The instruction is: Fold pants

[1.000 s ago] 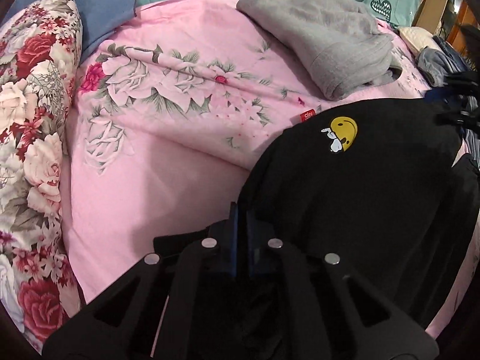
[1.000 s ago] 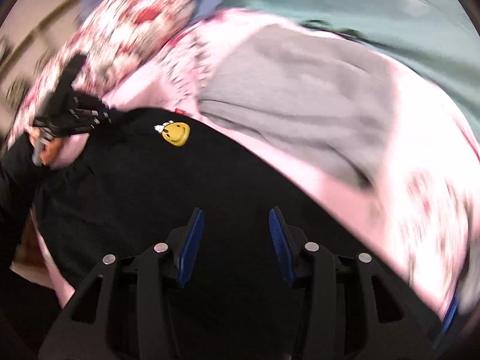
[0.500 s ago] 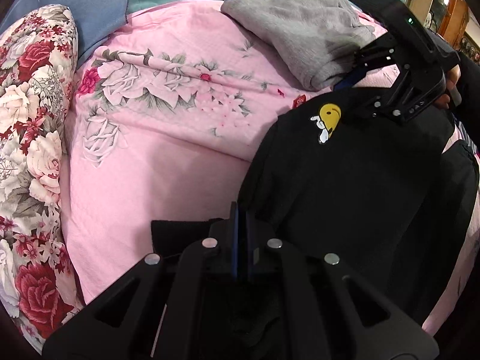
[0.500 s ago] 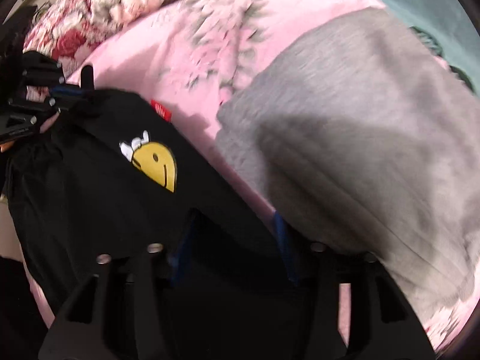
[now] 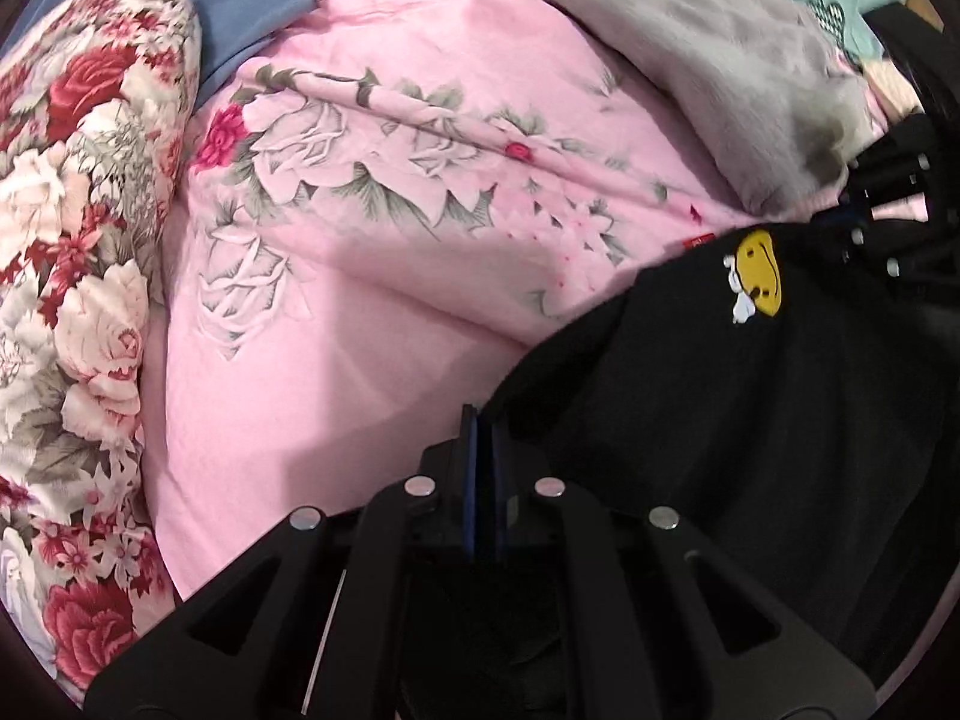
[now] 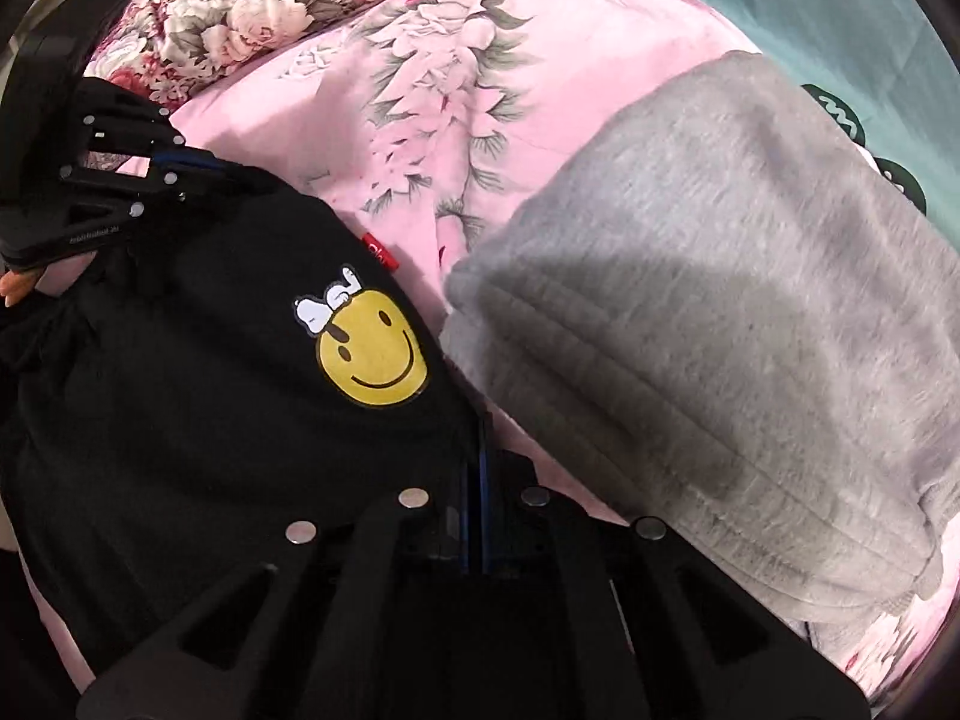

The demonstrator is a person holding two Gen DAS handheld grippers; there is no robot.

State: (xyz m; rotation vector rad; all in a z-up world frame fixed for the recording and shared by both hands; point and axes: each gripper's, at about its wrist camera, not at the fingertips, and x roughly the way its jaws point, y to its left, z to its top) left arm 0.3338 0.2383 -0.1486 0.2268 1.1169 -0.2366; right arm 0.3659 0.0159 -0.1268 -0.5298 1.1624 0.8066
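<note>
Black pants (image 5: 750, 420) with a yellow smiley patch (image 5: 757, 279) lie on the pink floral bedsheet (image 5: 372, 276). My left gripper (image 5: 483, 420) is shut on the pants' near left edge. In the right wrist view the same pants (image 6: 198, 396) and patch (image 6: 372, 354) fill the left half, and my right gripper (image 6: 477, 426) is shut on their edge just right of the patch. The left gripper also shows there (image 6: 174, 165), pinching the far corner. The right gripper shows at the right edge of the left wrist view (image 5: 852, 216).
Folded grey sweatpants (image 6: 720, 312) lie right beside the black pants, also in the left wrist view (image 5: 738, 90). A red-and-white floral pillow (image 5: 78, 252) borders the left. Teal bedding (image 6: 840, 6) and a blue pillow (image 5: 252, 0) lie at the back.
My right gripper moved down to the pants' edge beside the smiley patch and went from open to shut on it. My left gripper stayed shut on its corner.
</note>
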